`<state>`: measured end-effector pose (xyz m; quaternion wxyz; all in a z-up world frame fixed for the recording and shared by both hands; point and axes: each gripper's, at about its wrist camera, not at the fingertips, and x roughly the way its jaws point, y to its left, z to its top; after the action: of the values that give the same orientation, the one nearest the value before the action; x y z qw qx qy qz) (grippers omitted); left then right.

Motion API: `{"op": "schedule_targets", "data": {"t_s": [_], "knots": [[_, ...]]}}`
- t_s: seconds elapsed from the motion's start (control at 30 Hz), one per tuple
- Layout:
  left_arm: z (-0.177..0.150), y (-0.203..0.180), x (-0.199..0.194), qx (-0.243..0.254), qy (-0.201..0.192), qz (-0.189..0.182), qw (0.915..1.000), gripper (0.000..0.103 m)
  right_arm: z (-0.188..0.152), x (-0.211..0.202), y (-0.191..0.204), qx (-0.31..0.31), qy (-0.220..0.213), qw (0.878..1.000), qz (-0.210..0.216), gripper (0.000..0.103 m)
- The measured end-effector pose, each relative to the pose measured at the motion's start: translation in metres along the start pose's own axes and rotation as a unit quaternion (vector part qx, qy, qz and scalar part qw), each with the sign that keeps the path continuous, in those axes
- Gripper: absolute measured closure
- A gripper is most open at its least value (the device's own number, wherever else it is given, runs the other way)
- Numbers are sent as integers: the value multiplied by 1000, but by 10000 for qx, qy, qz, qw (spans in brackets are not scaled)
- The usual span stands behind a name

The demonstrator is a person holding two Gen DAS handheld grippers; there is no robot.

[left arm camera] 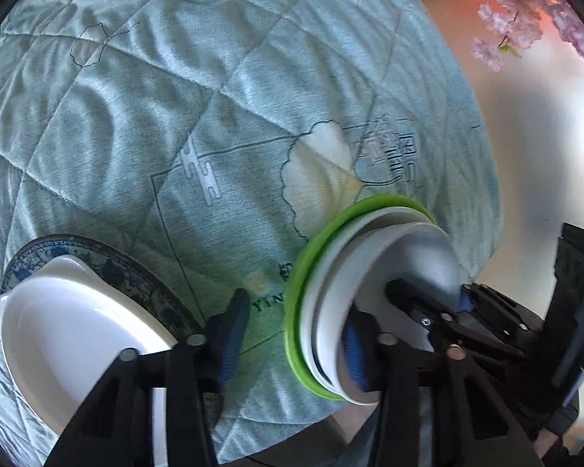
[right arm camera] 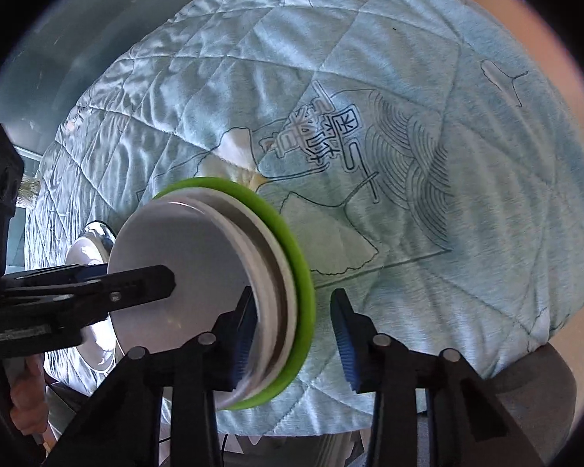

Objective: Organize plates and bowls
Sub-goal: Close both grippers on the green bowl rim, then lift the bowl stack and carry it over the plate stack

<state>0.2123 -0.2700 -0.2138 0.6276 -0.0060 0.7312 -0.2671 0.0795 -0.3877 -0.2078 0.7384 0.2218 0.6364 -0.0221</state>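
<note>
on the soft blue quilt over the table, both open hand-held grippers, left and right, sit around the stack of plates with the green plate underneath, maybe to lift it steady.

One green plate, three white dishes stacked on it, one white bowl, one blue-patterned plate, one quilt

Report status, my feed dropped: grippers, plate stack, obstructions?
Left gripper, right gripper open, straddling rim. Plate stack ungripped, blurred. White dish on blue plate, apart.
</note>
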Motion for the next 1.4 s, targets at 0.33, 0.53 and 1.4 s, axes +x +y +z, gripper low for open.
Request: {"op": "schedule_targets", "data": {"t_s": [0.33,0.53,1.4], "knots": [[1,-5,8,113,17,-92,9999,82,1,2,10,-141,-73,9998,-136,76],[-2,-8,9,113,-61,7,9999,85,1,2,15,-210,-121,9994,-231,76],[-72,10,-144,-272,-1111,175,9933,86,-9,-82,93,-824,-639,9945,-25,77]]}}
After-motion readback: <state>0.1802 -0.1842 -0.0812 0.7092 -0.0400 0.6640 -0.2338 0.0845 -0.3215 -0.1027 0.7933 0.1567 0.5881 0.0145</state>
